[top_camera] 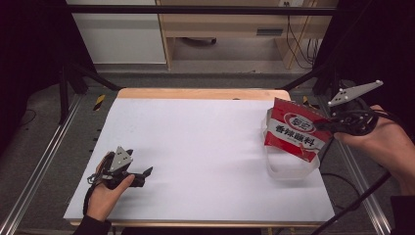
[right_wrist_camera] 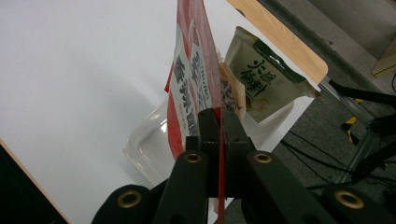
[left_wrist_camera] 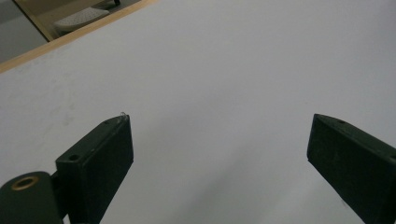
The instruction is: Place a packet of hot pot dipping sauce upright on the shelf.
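- Where the right gripper (top_camera: 327,126) hangs over the right side of the surface (top_camera: 195,147), its black fingers (right_wrist_camera: 209,122) are pressed together on the edge of a red sachet (top_camera: 295,131), a flat, glossy foil packet with a white label panel and dark printed characters.
- Held by that edge, the red sachet stands nearly upright above a clear plastic tub (top_camera: 288,169), a shallow thin-walled container with rounded corners that sits near the surface's right edge.
- Seen from the right gripper view, a pale green sachet (right_wrist_camera: 261,79) and a tan one (right_wrist_camera: 231,93) lean in the tub just behind the red sachet (right_wrist_camera: 191,79), both flat and creased at their top seams.
- At the near left of the surface, the left gripper (top_camera: 142,174) rests low in the person's hand, and its fingers (left_wrist_camera: 100,158) stand wide apart with nothing between them.
- A smooth, matt white sheet covers the surface, with a strip of light wood (top_camera: 200,93) showing along the far edge.
- Between the two grippers the white sheet lies bare and wide, while the tub sits close to the right edge, beside a metal rail (top_camera: 359,181) of the frame.
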A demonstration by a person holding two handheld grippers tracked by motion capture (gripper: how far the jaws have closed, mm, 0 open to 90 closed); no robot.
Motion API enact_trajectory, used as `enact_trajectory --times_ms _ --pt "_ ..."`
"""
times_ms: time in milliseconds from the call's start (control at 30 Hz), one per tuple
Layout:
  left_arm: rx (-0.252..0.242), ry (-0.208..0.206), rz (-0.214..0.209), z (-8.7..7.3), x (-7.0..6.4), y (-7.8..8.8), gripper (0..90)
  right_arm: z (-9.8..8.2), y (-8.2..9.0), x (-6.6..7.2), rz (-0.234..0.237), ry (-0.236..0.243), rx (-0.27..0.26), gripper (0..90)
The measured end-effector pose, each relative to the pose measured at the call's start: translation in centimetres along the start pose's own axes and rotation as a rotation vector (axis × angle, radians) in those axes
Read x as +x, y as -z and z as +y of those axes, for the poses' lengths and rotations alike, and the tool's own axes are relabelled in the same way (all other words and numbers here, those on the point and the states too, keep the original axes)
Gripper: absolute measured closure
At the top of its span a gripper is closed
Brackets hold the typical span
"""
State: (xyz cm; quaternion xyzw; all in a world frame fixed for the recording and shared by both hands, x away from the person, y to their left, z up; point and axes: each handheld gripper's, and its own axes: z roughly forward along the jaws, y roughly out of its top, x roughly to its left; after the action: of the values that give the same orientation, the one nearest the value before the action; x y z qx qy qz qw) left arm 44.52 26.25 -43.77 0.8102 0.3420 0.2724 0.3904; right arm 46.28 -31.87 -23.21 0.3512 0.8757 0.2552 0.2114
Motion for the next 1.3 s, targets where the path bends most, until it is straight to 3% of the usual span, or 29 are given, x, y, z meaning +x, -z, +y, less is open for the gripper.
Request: enact_trajectory --times_ms 400,867,1067,1133,1300 --pt "0.003 -0.003 -0.004 0.0 -0.1 -0.1 6.8 -1.4 -0.1 -0.6 0.005 -0.022 0.024 90.0" --pt "0.003 0.000 -0.007 0.0 -0.3 -0.2 6.8 -3.7 -4.4 -0.3 0.055 -0.079 0.065 89.9" --pt "0.010 -0.007 -0.009 0.0 -0.3 -0.2 6.8 -5.1 -5.0 -1.1 0.036 -0.113 0.058 89.2" --pt "0.009 -0.005 -0.008 0.0 -0.3 -0.2 6.8 -5.5 -4.9 -1.3 0.030 -0.122 0.050 80.2" --pt "0.010 -0.009 -0.007 0.0 -0.4 -0.2 6.8 -5.0 -3.8 -0.8 -0.066 -0.112 -0.049 35.5"
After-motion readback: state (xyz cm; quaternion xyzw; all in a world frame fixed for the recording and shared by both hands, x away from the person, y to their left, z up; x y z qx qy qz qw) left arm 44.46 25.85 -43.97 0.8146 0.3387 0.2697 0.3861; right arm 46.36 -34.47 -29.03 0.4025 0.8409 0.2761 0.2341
